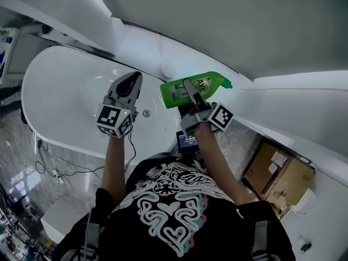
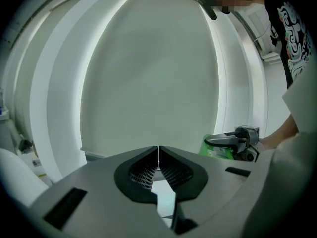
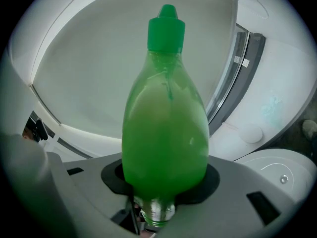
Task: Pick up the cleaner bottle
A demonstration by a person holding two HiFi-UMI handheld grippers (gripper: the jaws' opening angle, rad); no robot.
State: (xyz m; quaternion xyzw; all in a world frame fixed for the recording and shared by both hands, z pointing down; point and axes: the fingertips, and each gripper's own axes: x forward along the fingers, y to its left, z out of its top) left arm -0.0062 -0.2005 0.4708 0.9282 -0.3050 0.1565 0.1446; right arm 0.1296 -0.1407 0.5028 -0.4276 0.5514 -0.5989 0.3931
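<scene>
With both grippers raised over the white bathtub (image 1: 60, 91), I find the cleaner bottle (image 3: 166, 133) clamped in the right gripper (image 1: 190, 86). The right gripper view shows the two jaws standing wide, one pressed against each flank of the bottle's broad lower body, with the bottle's base set deep between them. The bottle is translucent green and carries a green cap (image 3: 166, 31), which points away from the gripper. In the head view the bottle lies roughly level above the tub's far rim, its cap toward the picture's right and its printed label facing up. I cannot see it touching the tub or the ledge. The left gripper (image 1: 132, 80) hangs beside it to the left, over the tub's basin and apart from the bottle. Its jaws are brought together tip to tip, and nothing sits between them. The drain (image 1: 146, 113) shows on the tub floor below and between the two grippers. Cardboard boxes (image 1: 277, 175) stand on the floor at the lower right, well apart from the tub.
</scene>
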